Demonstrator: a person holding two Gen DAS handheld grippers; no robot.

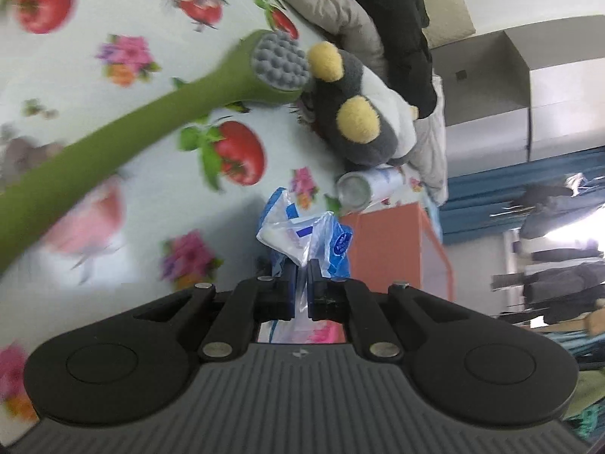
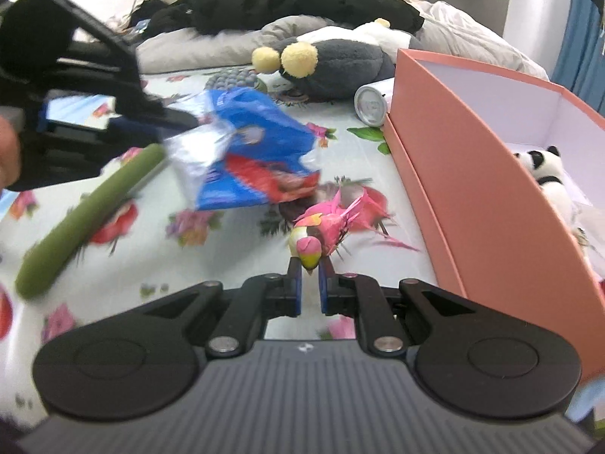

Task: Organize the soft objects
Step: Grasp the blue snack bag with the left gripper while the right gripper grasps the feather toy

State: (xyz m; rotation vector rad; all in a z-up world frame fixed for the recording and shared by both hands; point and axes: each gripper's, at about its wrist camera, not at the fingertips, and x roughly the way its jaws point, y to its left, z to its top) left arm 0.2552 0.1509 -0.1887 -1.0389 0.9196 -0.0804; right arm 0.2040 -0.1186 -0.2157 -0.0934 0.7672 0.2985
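My left gripper [image 1: 301,270] is shut on a blue and white plastic bag [image 1: 306,236] and holds it above the floral bedsheet; the bag also shows in the right wrist view [image 2: 249,155], hanging from that gripper [image 2: 170,125]. My right gripper [image 2: 310,276] is shut on the head of a pink feathered toy bird [image 2: 329,223], just left of the salmon box [image 2: 465,189]. A panda plush [image 2: 544,170] lies inside the box. A grey plush with yellow pompoms [image 1: 359,113] [image 2: 325,64] lies further back.
A green massage hammer [image 1: 151,113] [image 2: 90,212] lies on the sheet at the left. A white cylindrical can [image 1: 366,187] [image 2: 372,104] lies beside the box. A black jacket [image 2: 287,0] and grey bedding [image 2: 204,45] are piled at the back.
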